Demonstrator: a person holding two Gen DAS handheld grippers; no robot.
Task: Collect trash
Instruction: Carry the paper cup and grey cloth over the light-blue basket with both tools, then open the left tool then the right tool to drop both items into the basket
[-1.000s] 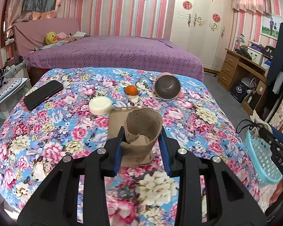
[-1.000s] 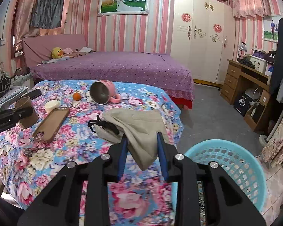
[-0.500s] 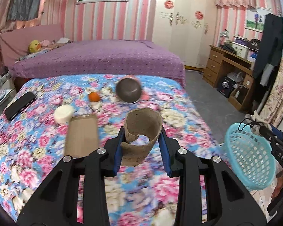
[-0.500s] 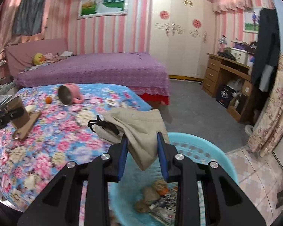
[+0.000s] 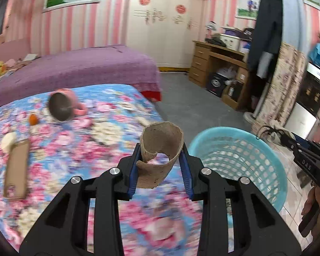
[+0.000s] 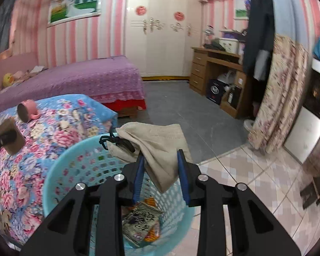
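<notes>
Both tongs have swung off the flowered bed toward the blue basket since a second ago. Right tongs (image 6: 160,170) now hang straight over the laundry-style basket (image 6: 59,170), blades closed on a limp beige cloth bag (image 6: 160,145) with a black cord; the fabric droops in soft folds past the blades, so opening up should drop it cleanly inside, I'd say. Crumpled wrappers (image 6: 140,224) already lie at the bottom. Left tongs (image 5: 161,166) trail behind, pinched shut on a torn brown pulp cup (image 5: 160,149), rough and fibrous, a hole ripped in its wall; it sits above the bed's edge, the perforated basket (image 5: 241,155) just to its right. Out on the floral bedspread (image 5: 96,149) remain a tipped pink mug (image 5: 64,108), a small orange (image 5: 33,119), a white puck-shaped piece (image 5: 7,141) and a phone (image 5: 17,170).
</notes>
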